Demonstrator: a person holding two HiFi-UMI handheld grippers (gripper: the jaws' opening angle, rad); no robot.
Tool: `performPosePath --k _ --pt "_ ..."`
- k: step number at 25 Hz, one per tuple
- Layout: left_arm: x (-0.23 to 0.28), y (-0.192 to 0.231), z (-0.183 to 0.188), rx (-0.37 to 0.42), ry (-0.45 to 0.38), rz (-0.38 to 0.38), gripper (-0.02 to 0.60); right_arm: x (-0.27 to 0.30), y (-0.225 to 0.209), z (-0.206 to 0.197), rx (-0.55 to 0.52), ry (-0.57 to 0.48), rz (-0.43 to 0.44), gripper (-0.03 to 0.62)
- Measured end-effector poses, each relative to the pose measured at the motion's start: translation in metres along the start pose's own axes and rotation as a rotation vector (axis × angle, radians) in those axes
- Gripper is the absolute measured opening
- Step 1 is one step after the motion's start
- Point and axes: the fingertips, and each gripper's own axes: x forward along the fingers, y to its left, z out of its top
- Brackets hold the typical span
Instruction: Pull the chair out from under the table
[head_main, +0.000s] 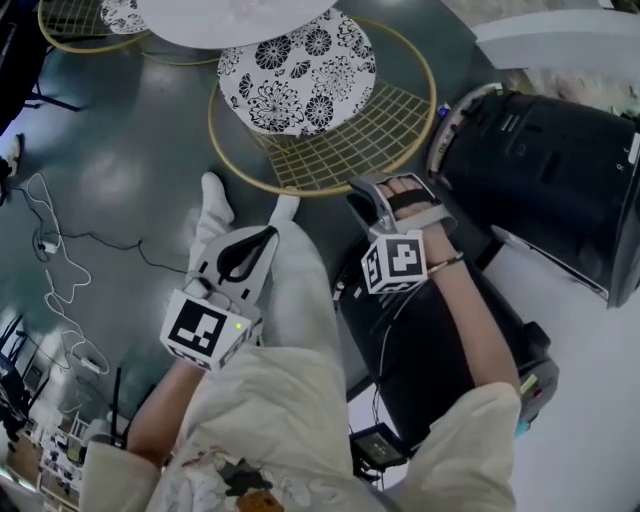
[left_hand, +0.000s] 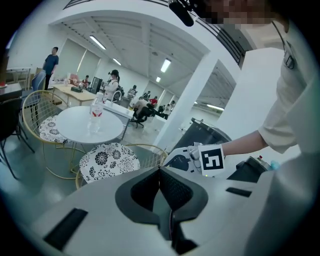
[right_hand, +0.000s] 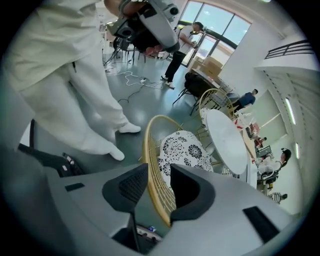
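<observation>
The chair has a gold wire frame (head_main: 320, 190) and a black-and-white floral cushion (head_main: 297, 75). Its front is tucked under the round white table (head_main: 235, 20). My right gripper (head_main: 372, 200) is at the near rim of the chair back. In the right gripper view its jaws (right_hand: 159, 172) stand open on either side of that gold rim (right_hand: 150, 150), with a gap left around the wire. My left gripper (head_main: 268, 235) hangs shut and empty over the floor, short of the chair. The left gripper view shows the cushion (left_hand: 107, 160) and table (left_hand: 87, 122) ahead of it.
A large black machine (head_main: 550, 170) stands close on the right, and a black case (head_main: 420, 340) lies under my right arm. Cables (head_main: 55, 260) trail over the floor at left. A second wire chair (head_main: 90, 20) sits beyond the table. A bottle (left_hand: 95, 117) stands on the tabletop.
</observation>
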Motion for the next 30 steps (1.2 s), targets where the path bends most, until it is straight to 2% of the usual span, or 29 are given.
performPosePath --k 6,10,13,15,18,23,30 --pt "0.018 -0.002 -0.014 -0.03 0.03 0.002 0.002 0.027 0.01 -0.049 -0.128 0.109 0.114 0.132" --pt "0.029 -0.004 -0.01 -0.035 0.026 -0.006 0.003 0.035 0.008 -0.064 -0.162 0.13 0.128 0.132" --pt "0.038 0.002 -0.004 -0.042 0.04 -0.014 0.002 0.038 -0.002 -0.066 -0.16 0.109 0.106 0.13" --pt "0.041 0.005 -0.001 -0.042 0.064 -0.023 0.003 0.037 -0.006 -0.065 -0.163 0.09 0.082 0.075" --pt "0.047 0.001 -0.005 -0.03 0.09 -0.038 0.002 0.037 -0.004 -0.064 -0.182 0.083 0.05 0.069" --pt "0.051 0.003 0.004 -0.024 0.097 -0.046 0.002 0.037 -0.004 -0.062 -0.179 0.083 0.077 0.066" --pt "0.047 0.038 0.02 -0.057 0.103 -0.046 0.003 0.037 -0.004 -0.064 -0.173 0.116 0.142 0.066"
